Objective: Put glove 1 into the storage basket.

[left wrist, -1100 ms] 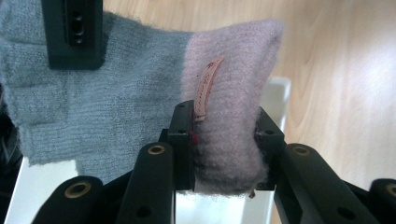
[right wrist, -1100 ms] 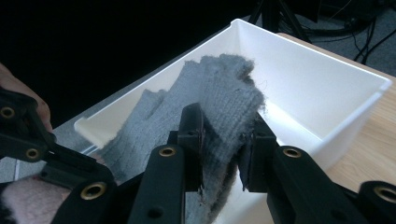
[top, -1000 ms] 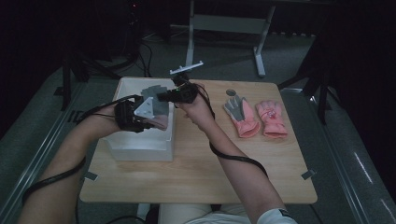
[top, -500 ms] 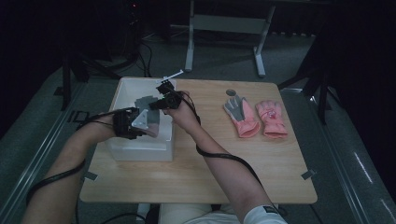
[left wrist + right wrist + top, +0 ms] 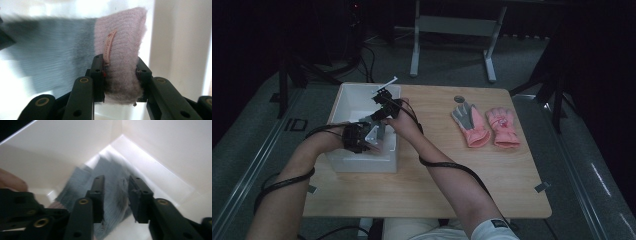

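I'm lowering a knit glove [image 5: 82, 62] — grey body, pale pink cuff — into the white box [image 5: 343, 102] at the left end of the bench [image 5: 452, 185]; both hands are down inside it in the high view. The left hand-held gripper [image 5: 120, 72] is clamped on the pink cuff [image 5: 122, 50], pads pressing the knit from both sides, with a small label lying just by one pad; the grey part trails away toward the box wall. The right hand-held gripper [image 5: 116, 187] has its jaws apart over the grey fabric [image 5: 112, 182], which lies near the box's inner corner; its jaws have just been opening, and the fabric sits between the pads without being pinched.

To finish this well, I'd judge the order matters: let the grey end settle flat on the floor of the box first, then ease the cuff down beside it rather than dropping it in a bunch; I'd part the left jaws only when the cuff rests on the bottom, and lift straight up so no pad drags the knit out again. 2 pink gloves [image 5: 486, 125] lie side by side on the bench, well apart from the box — likely next.
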